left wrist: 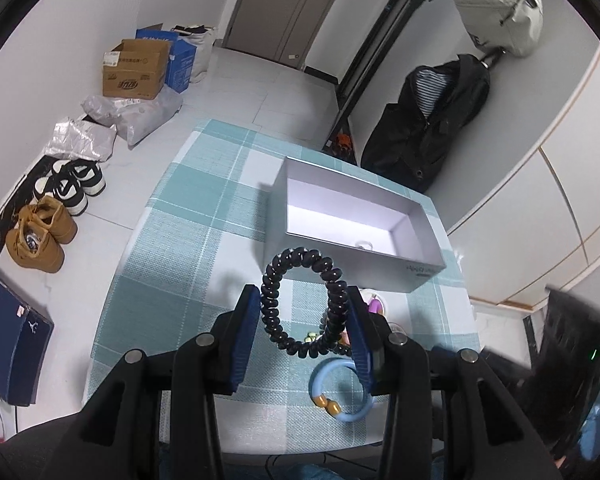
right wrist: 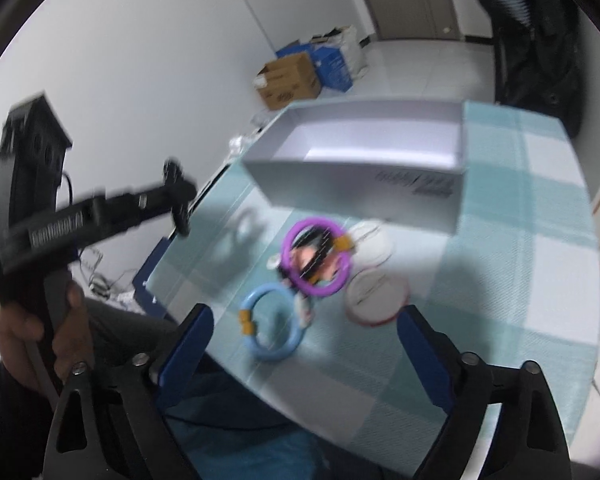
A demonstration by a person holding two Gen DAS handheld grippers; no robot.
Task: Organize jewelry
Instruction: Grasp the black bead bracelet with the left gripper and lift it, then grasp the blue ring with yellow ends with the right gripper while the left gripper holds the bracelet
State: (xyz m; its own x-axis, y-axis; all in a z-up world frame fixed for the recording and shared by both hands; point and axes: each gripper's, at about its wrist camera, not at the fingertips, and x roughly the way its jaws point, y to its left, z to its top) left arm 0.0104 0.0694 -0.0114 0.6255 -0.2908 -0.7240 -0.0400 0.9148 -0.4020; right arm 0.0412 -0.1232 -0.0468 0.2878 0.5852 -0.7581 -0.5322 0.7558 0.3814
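Left gripper [left wrist: 304, 312] pinches a black spiral bracelet [left wrist: 300, 304] above the table [left wrist: 172, 240], near the box [left wrist: 352, 216]. Only the right-wrist view shows the purple bangle [right wrist: 318, 256]; right gripper [right wrist: 304, 332] hangs wide, empty.

Both wrist cameras look steeply down past their own fingers at the table [left wrist: 172, 216], close above it. Both views share the box [left wrist: 356, 216] ahead and the blue ring [right wrist: 270, 326] below.
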